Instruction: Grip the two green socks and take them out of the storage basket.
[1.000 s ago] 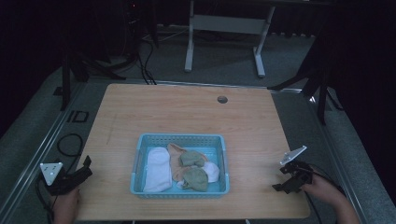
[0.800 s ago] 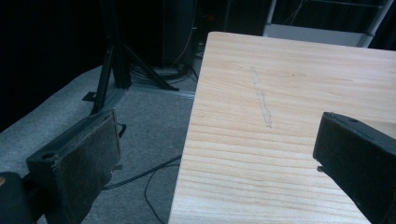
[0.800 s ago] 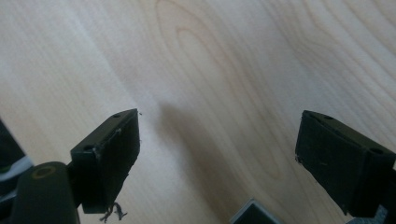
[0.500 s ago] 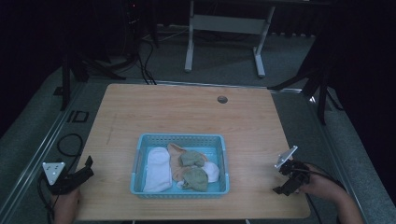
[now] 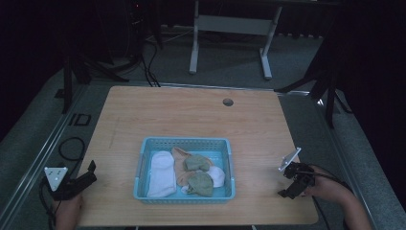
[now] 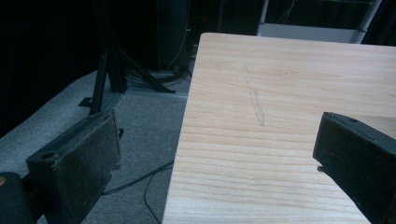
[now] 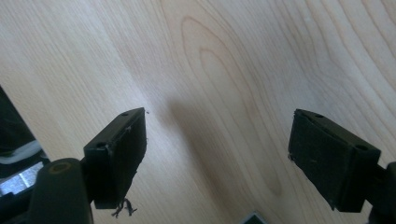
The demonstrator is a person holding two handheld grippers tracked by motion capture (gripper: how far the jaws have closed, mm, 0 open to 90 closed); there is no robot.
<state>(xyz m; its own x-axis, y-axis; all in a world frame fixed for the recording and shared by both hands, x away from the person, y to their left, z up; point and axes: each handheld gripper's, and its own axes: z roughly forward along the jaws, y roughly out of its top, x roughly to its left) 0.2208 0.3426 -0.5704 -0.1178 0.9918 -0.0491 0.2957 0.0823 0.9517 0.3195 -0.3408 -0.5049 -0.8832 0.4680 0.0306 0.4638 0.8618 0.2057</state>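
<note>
The left claw (image 5: 91, 168) sits at the near left edge of the pale wooden surface (image 5: 191, 115), jaws spread wide and holding nothing. At centre, towards the near edge, a light blue plastic lattice basket (image 5: 140, 167) holds a white sock (image 5: 160, 173), peach cloth (image 5: 181, 154) and two green socks (image 5: 195, 162). The right claw (image 5: 287, 191) is at the near right edge, tilted down over bare wood, jaws wide and holding nothing.
</note>
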